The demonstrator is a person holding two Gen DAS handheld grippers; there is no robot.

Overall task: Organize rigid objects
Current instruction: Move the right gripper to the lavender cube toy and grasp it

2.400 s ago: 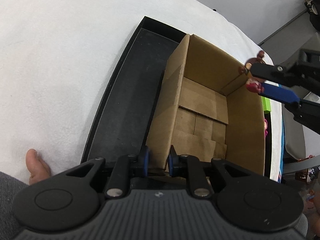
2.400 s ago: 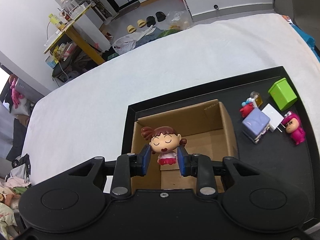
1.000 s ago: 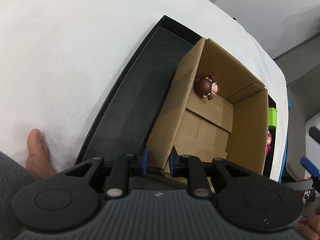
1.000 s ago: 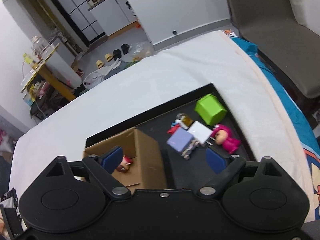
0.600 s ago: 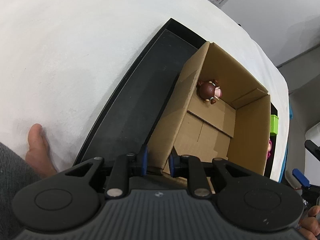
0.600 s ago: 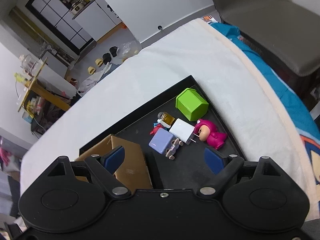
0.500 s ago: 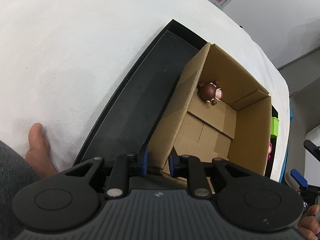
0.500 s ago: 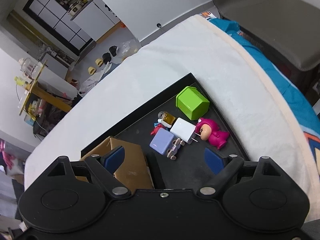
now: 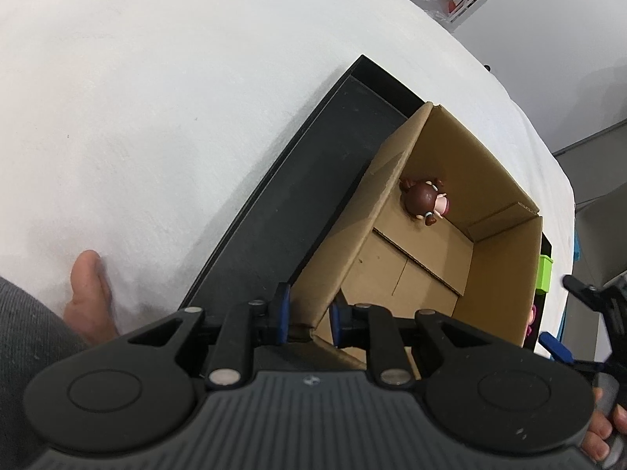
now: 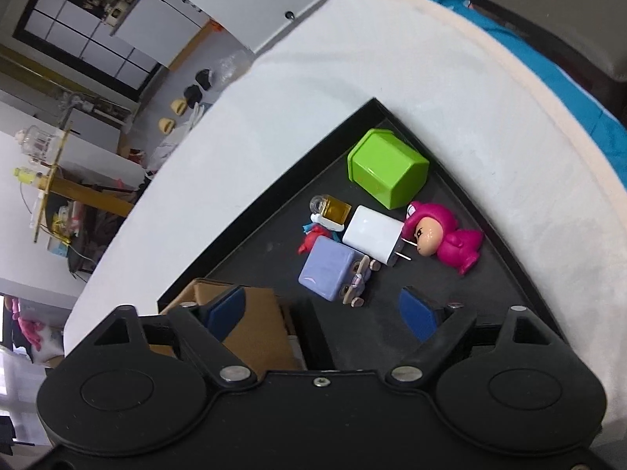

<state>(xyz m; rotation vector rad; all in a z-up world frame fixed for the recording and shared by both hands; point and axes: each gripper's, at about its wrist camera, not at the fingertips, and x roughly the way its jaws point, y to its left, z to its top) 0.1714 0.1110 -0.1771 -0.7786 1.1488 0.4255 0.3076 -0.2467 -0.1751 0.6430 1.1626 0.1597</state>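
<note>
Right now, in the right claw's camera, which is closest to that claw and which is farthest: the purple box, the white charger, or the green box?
From the right claw:
1. Purple box, just ahead of the open claw, near the tray's middle.
2. White charger, next behind it, prongs pointing at the pink doll.
3. Green box, farthest, in the tray's far corner.

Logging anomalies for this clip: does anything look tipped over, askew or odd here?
The brown-haired doll lies toppled in a far corner of the cardboard box. On the black tray, the pink figure lies on its side and the green cube sits tilted.
</note>
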